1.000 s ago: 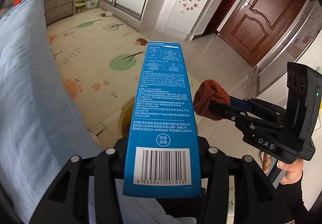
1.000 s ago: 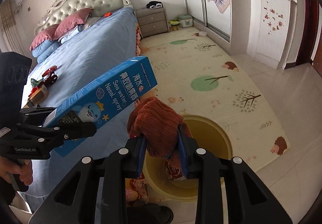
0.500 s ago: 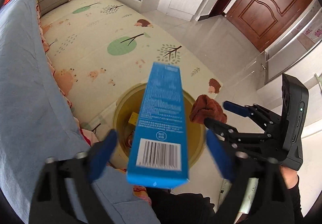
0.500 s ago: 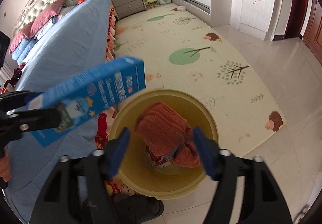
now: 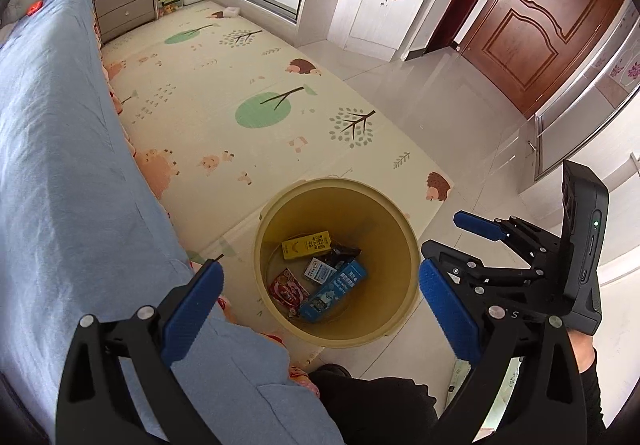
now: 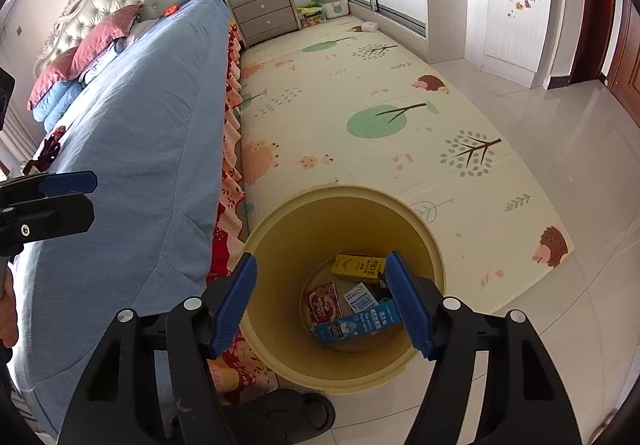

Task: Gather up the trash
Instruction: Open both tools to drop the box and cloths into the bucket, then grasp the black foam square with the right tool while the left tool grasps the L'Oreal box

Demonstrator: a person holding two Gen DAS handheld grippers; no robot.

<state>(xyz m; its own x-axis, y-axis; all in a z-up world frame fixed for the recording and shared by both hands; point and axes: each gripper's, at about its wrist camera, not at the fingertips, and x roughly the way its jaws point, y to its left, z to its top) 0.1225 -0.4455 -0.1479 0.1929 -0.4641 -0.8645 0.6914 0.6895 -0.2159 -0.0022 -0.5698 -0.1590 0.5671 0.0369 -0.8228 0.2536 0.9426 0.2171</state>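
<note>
A round yellow bin [image 5: 336,183] [image 6: 344,191] stands on the floor by the bed. A blue nasal spray box [image 5: 334,291] [image 6: 358,323] lies at its bottom. Beside the box are a yellow carton [image 5: 306,245] [image 6: 358,267], a red packet [image 5: 288,287] [image 6: 322,303] and a small white packet [image 5: 318,271] [image 6: 360,297]. My left gripper [image 5: 319,269] [image 6: 90,195] hangs wide open above the bin, holding nothing. My right gripper [image 6: 322,260] [image 5: 448,235] is also over the bin; its jaws are closing with nothing between them. I do not see the brown cloth.
The blue-covered bed [image 5: 60,165] [image 6: 140,125] runs along the left, its edge close to the bin. A patterned play mat [image 5: 240,85] covers the floor beyond. A grey nightstand [image 6: 264,11] stands at the back and a brown door [image 5: 540,25] at the right. The person's dark legs [image 5: 360,405] are below.
Both grippers opened. The blue box dropped out of the left one into the bin. The brown cloth left the right one and fell toward the bin. Both views now look further down.
</note>
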